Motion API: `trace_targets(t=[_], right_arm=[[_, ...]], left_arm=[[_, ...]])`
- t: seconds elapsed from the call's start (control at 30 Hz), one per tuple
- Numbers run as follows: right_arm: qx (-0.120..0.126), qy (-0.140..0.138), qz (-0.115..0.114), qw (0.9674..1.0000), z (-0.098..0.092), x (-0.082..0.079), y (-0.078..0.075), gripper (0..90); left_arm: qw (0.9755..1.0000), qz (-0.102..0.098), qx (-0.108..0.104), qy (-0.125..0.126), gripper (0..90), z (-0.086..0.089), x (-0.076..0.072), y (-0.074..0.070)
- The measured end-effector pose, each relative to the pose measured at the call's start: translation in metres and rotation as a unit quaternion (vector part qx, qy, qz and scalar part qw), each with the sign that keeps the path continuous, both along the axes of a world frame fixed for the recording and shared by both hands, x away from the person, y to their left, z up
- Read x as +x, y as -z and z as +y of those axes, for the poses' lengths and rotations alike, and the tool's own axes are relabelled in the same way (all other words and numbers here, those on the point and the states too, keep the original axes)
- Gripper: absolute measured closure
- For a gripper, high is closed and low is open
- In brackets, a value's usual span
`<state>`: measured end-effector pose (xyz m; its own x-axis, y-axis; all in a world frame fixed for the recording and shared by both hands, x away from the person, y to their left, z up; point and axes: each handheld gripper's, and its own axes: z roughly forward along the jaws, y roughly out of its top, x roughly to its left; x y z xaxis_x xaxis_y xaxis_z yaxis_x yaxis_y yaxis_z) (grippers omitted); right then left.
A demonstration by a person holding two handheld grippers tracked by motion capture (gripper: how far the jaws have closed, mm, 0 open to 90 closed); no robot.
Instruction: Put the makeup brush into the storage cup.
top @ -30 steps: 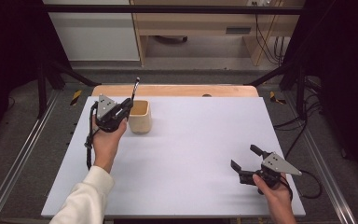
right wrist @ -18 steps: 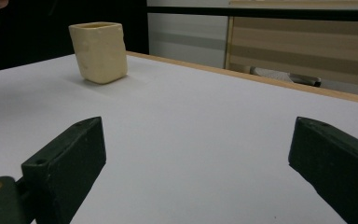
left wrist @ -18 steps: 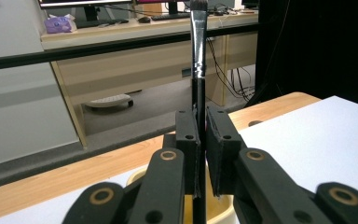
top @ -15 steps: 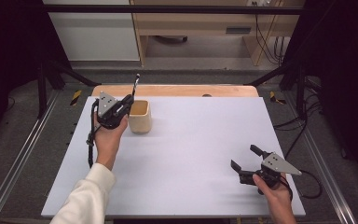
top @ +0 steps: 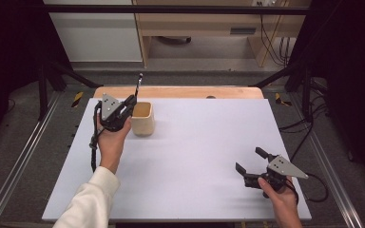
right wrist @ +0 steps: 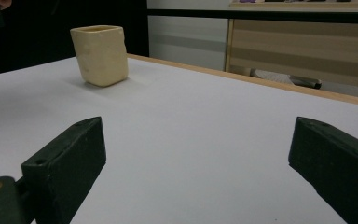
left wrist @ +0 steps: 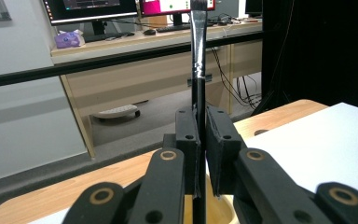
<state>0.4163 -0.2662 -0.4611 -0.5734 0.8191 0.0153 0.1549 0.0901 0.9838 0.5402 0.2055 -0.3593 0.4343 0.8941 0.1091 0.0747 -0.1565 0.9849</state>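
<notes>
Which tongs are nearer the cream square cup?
Left. The left tongs hold a thin black brush right beside the cream square cup; the right tongs sit open, far off near the table's front right.

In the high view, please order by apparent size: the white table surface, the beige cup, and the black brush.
1. White table surface, by far the largest.
2. Beige cup.
3. Black brush, thinnest; its lower part is hidden by the left gripper, so its full length is unsure.

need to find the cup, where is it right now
The cup stands at the table's far left in the high view, just right of the left tongs gripping a brush.
</notes>
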Motion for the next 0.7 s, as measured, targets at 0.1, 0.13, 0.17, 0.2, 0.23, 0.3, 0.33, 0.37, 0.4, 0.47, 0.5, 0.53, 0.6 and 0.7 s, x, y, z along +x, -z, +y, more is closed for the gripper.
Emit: trace_targets(t=[0.1,0.13,0.17,0.2,0.23,0.3,0.33,0.37,0.4,0.47,0.5,0.53,0.6,0.7], right_arm=[[-0.001,0.000,-0.001,1.0000,-0.0001,0.0000,0.0001,4.3],[-0.001,0.000,-0.001,1.0000,-0.0001,0.0000,0.0001,4.3],[0.000,0.000,0.000,1.0000,0.0001,-0.0001,0.0000,4.3],[0.000,0.000,0.000,1.0000,0.0001,0.0000,0.0000,4.3],[-0.001,-0.001,0.000,1.0000,0.0001,0.0002,0.0003,4.3],[-0.001,-0.001,0.000,1.0000,0.0001,0.0003,0.0004,4.3],[-0.001,-0.001,0.000,1.0000,0.0002,0.0004,0.0006,4.3],[-0.001,-0.001,0.001,1.0000,0.0002,0.0004,0.0006,4.3],[-0.001,-0.001,0.001,1.0000,0.0002,0.0005,0.0006,4.3],[-0.001,-0.002,0.000,1.0000,0.0004,0.0007,0.0008,4.3],[-0.001,-0.002,0.001,1.0000,0.0004,0.0007,0.0008,4.3],[-0.001,-0.001,0.001,1.0000,0.0004,0.0007,0.0009,4.3],[-0.001,0.000,0.002,1.0000,0.0000,0.0008,0.0010,4.3],[0.000,0.000,0.001,1.0000,-0.0004,0.0004,0.0008,4.3]], left_arm=[[1.0000,-0.002,0.000,0.000,84.0,-0.0012,0.0000,0.0003],[1.0000,-0.002,0.000,0.000,84.1,-0.0014,0.0000,0.0003],[1.0000,-0.003,0.000,0.000,84.1,-0.0017,0.0002,0.0004],[1.0000,-0.004,-0.001,0.000,84.1,-0.0018,0.0005,0.0005],[1.0000,-0.005,-0.002,0.000,84.0,-0.0019,0.0008,0.0006],[1.0000,-0.006,-0.003,0.000,84.1,-0.0018,0.0015,0.0010],[1.0000,-0.006,-0.002,0.000,84.1,-0.0015,0.0020,0.0012],[1.0000,-0.006,-0.005,0.000,84.0,-0.0017,0.0022,0.0016],[1.0000,-0.006,-0.003,0.000,84.1,-0.0013,0.0028,0.0019],[1.0000,-0.006,-0.002,0.000,84.0,-0.0007,0.0040,0.0027],[1.0000,-0.005,-0.005,0.000,84.1,-0.0007,0.0044,0.0032],[1.0000,-0.006,-0.004,-0.001,84.1,0.0000,0.0051,0.0034],[0.9999,-0.007,-0.007,-0.002,84.1,0.0006,0.0065,0.0038],[0.9999,-0.009,-0.010,-0.004,84.1,0.0011,0.0091,0.0045]])
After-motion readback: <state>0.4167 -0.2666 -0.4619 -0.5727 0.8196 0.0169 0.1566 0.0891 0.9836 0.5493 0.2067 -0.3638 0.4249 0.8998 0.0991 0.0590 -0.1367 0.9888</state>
